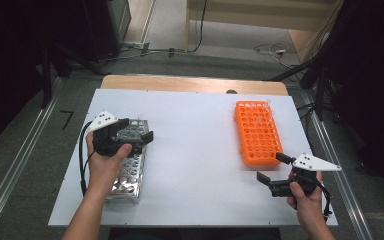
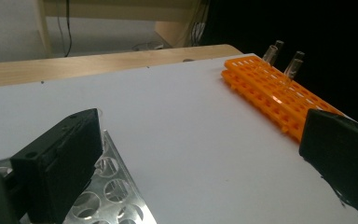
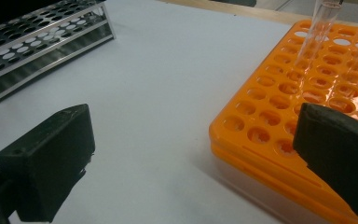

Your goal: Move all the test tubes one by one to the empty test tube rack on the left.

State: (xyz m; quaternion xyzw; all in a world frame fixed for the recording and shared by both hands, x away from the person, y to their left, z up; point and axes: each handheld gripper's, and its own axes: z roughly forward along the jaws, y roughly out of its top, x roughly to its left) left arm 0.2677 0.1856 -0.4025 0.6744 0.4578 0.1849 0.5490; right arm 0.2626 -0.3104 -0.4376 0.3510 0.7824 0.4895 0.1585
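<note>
A metal test-tube rack (image 1: 127, 167) lies at the table's left, and my left gripper (image 1: 139, 129) hovers over its far end, open, with nothing between its fingers. In the left gripper view the left gripper (image 2: 200, 163) has its jaws wide apart above the rack's holes (image 2: 107, 196). An orange rack (image 1: 257, 132) sits at the right, with clear glass tubes (image 2: 291, 67) upright at its far end. My right gripper (image 1: 271, 167) rests just off the orange rack's near end, open and empty. Seen from the right gripper (image 3: 191, 158), the orange rack (image 3: 307, 93) holds a tube (image 3: 317, 32).
The racks stand on a white board (image 1: 195, 150) laid over a wooden table (image 1: 190, 82). The metal rack (image 3: 37, 42) is seen far across the board from the right gripper. Cables and dark stands lie on the floor beyond.
</note>
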